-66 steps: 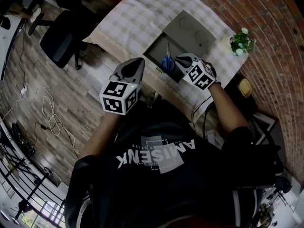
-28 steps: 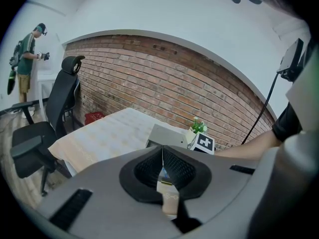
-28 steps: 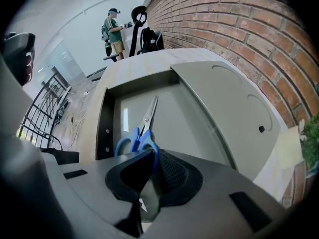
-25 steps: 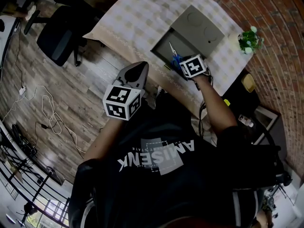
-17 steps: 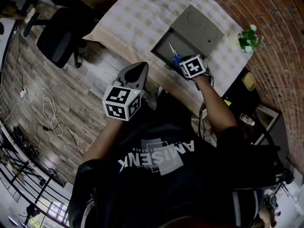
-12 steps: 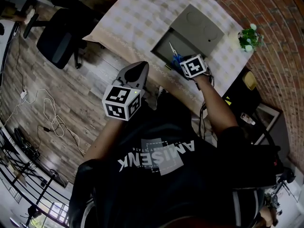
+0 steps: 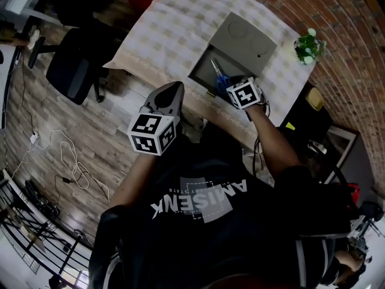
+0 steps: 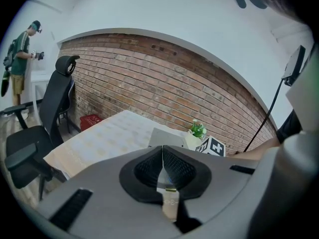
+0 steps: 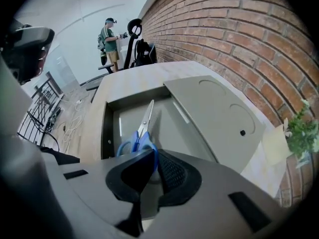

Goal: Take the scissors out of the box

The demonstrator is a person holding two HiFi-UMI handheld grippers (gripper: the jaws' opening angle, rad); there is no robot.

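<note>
Gripped w/ right claw [image 9: 152,157] by blue handles: scissors [image 9: 145,124], not yet out of open box [image 9: 105,128] nr surface's [image 7: 174,23] near edge. Grasp prob. done; lift-out left. Clenched on nothing, off the surface: left claw [image 8: 163,153].

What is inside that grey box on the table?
A pair of scissors with blue handles, gripped at a handle by the right gripper. Its jaws cover part of the handles and the box floor beneath.

The right tongs [image 9: 151,158] are clamped on the blue handle of the scissors [image 9: 146,118], blades over the open grey box [image 9: 175,132].
</note>
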